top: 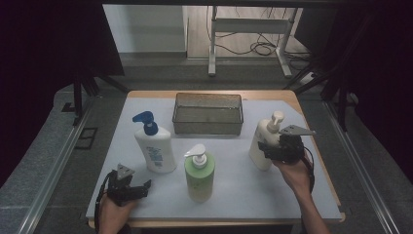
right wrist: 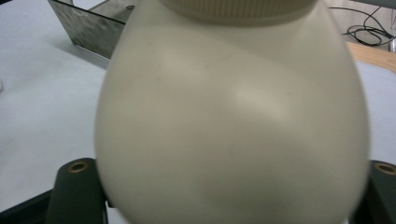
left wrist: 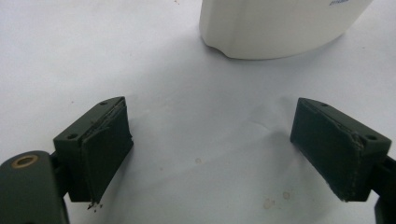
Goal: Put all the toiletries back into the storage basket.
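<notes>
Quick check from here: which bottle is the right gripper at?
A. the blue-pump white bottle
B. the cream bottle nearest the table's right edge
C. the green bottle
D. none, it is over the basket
B: the right gripper is at the cream bottle, whose body sits between its jaws in the right gripper view.

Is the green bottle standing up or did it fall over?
Standing up. The green bottle sits on its base on the white table, its white pump on top, with no hand-held gripper touching it.

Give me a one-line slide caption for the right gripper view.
Right gripper straddling a cream plastic pump bottle, with a clear rectangular bin behind on the white table.
</notes>
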`<state>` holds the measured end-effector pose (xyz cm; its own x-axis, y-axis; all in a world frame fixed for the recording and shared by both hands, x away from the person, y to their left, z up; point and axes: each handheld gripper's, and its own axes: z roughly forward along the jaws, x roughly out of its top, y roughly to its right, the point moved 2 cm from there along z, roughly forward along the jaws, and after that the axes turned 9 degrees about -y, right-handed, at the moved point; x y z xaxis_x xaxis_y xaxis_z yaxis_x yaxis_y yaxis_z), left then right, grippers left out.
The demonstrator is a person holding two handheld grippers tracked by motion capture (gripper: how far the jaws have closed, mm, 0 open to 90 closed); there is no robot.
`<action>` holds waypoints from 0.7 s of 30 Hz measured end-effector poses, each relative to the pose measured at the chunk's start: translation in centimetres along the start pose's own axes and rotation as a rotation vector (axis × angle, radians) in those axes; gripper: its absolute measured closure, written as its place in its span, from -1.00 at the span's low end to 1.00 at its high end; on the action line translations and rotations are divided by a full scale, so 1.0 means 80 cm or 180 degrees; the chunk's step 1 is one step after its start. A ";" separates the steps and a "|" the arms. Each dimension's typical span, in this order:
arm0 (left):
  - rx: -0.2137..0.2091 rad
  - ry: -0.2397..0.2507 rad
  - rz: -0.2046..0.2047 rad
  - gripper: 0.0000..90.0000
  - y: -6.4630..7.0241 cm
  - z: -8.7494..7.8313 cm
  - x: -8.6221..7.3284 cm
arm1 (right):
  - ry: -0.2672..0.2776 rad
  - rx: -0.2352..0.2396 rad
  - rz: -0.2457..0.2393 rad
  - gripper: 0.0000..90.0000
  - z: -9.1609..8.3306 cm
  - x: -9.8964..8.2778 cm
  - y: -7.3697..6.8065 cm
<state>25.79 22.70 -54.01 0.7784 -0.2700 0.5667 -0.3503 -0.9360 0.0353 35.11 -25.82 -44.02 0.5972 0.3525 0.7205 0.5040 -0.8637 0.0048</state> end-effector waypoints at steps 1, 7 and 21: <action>0.0001 0.0000 0.0000 -0.74 0.000 0.000 0.000 | -0.0012 0.0005 0.0011 -0.36 0.001 0.000 -0.001; 0.0001 0.0001 0.0001 -0.74 0.000 0.000 0.000 | -0.0008 -0.0046 -0.0027 -0.22 0.007 0.002 -0.003; 0.0000 0.0004 -0.0001 -0.74 0.000 0.000 0.000 | -0.0127 0.0009 -0.0086 -0.14 0.003 0.005 -0.001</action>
<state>25.79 22.70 -54.02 0.7779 -0.2694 0.5678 -0.3501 -0.9360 0.0356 35.47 -25.56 -43.85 0.6077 0.3900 0.6918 0.5220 -0.8526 0.0220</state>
